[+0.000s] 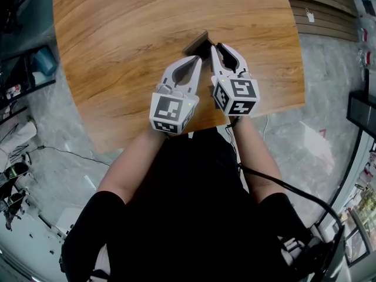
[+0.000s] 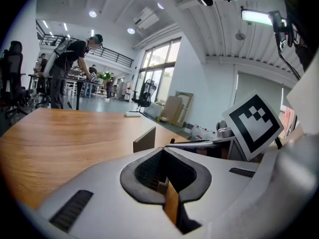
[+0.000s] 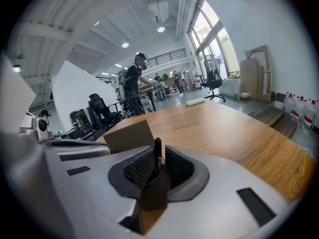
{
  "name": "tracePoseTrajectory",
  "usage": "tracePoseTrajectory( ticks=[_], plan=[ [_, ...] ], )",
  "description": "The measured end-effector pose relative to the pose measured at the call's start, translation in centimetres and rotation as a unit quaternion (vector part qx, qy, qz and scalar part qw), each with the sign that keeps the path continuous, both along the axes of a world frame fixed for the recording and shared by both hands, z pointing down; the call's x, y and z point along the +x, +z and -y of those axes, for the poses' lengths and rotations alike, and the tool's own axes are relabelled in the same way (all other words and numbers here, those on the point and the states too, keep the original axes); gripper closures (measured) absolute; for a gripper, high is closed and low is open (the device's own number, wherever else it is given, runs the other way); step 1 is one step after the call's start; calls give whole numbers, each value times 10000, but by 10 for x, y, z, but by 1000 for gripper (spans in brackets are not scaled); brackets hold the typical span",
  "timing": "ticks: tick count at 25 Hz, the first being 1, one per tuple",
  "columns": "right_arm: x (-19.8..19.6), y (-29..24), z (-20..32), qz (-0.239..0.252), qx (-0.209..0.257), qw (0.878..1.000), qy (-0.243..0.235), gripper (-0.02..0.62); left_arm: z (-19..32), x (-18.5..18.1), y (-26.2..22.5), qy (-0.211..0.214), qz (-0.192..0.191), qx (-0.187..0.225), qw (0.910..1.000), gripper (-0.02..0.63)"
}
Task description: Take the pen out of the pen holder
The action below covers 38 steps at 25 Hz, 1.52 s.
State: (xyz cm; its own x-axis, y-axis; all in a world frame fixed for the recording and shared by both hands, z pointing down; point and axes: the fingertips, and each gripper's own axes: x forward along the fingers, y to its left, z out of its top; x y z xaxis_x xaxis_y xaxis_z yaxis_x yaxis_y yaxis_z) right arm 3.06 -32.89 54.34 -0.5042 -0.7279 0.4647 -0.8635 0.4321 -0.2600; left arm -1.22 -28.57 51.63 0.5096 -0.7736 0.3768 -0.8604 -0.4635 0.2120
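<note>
On the wooden table stands a brown box-shaped pen holder, near the front edge. In the left gripper view, my left gripper is shut on one thin brown wall of the pen holder; the far wall rises beyond the jaws. In the right gripper view, a black pen stands upright between the pads of my right gripper, which is shut on it, with the pen holder behind and below. In the head view, the left gripper and right gripper sit side by side at the holder.
The table's front edge runs just behind the grippers' marker cubes. A cable trails from the right gripper. Grey floor surrounds the table, with clutter at the left. A person stands at distant desks beside office chairs.
</note>
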Motion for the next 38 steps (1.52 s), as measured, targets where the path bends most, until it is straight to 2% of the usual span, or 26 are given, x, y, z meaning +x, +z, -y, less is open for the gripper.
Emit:
tracePoseTrajectory(
  ticks=[5, 12, 24, 38],
  plan=[
    [-3, 0, 1, -144, 115, 9998, -38, 578, 1, -2, 3, -25, -11, -29, 10000, 606],
    [4, -16, -1, -108, 282, 9995, 47, 578, 1, -6, -5, -58, 41, 58, 10000, 606],
    [5, -98, -28, -92, 896, 9959, 22, 578, -22, -15, -68, -201, -64, 491, 9986, 605],
    [6, -177, -41, -53, 1494, 9886, 169, 578, -29, -23, -120, -109, -89, 953, 9954, 606]
  ],
)
